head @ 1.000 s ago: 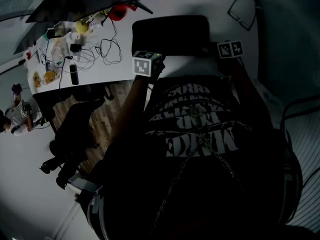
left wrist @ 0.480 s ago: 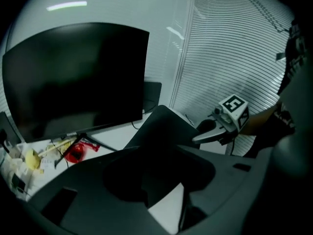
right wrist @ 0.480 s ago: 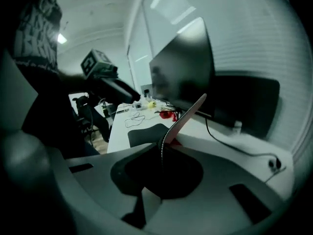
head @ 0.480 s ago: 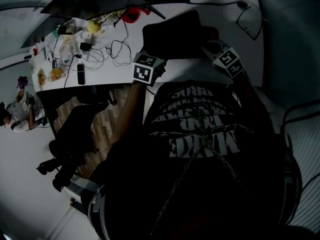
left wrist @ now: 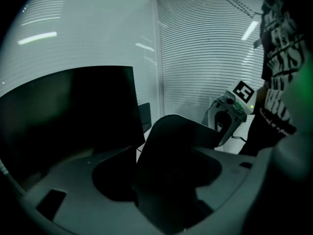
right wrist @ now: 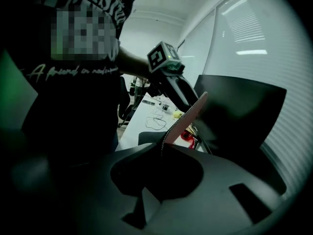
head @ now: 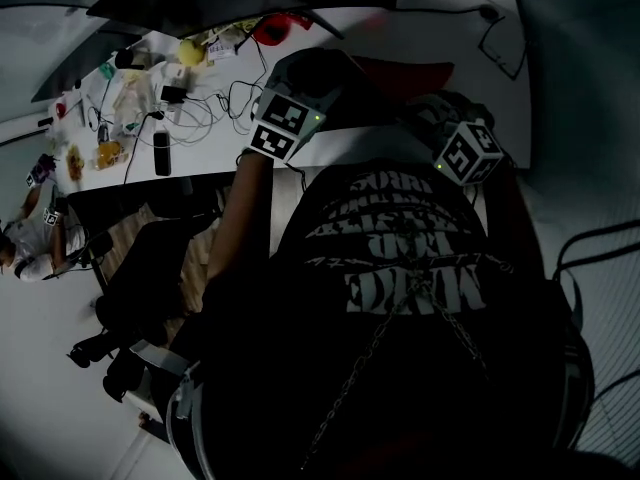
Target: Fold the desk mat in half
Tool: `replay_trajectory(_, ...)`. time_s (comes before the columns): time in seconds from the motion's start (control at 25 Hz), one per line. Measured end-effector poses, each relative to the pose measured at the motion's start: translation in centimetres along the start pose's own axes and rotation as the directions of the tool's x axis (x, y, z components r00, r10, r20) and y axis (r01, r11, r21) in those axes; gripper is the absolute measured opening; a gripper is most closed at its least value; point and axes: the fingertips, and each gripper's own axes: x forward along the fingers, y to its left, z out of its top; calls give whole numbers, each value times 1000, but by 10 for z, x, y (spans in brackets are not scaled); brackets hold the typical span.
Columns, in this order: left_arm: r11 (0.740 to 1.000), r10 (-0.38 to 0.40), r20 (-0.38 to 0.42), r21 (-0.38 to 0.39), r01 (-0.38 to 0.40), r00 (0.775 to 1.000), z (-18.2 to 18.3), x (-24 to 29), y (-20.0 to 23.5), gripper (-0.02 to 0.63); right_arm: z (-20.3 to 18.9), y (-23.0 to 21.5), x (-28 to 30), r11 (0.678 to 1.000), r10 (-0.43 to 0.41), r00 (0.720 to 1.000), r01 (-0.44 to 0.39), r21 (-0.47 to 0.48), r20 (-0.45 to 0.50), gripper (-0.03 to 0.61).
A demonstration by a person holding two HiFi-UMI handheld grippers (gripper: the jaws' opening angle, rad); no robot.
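One second ago the desk mat (head: 322, 72) lay flat on the worktop (head: 210, 144); now its near edge is lifted clear, red underside showing. The right gripper (right wrist: 159, 173) pinches that edge, fingers pressed together. On the left gripper (left wrist: 161, 180) the fingers have just been opening and stand spread, with the sheet loose between them. The fold probably hangs on the right grip alone.

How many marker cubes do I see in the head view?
2. One marker cube sits left of centre, over the white desk; the other is right of it, by the person's shirt.
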Motion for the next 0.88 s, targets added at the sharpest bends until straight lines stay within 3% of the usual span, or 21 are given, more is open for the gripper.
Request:
replay_trajectory(0.24,974,-212,26,90,209,977,-10,-10,-6,278,13,13,7,995,41,999,-42,-88,-14,15)
replay_trajectory(0.4,917,-393,-2,72,392,919,-27,-12,-16,275,13,17,16,995,46,997,-50,-82,-54,15)
replay_trajectory(0.48,889,-456,-19,41,456,890,-39,-13,-24,204,11,18,21,998,31,997,-36,-59,-73,15)
replay_trajectory(0.56,883,-470,-17,-6,469,883,-48,-12,-30,117,11,21,23,999,24,994,-27,-29,-106,15)
replay_trajectory(0.68,894,-446,-20,-47,445,895,-58,-15,-39,29,4,26,32,1000,17,988,-17,3,-156,15)
replay_trajectory(0.76,896,-443,-16,-33,442,896,-60,-22,-43,25,-4,26,36,999,0,985,6,37,-173,15)
replay_trajectory(0.88,872,-489,14,39,488,872,-54,-41,-57,23,-10,13,34,989,-61,985,82,123,-161,17)
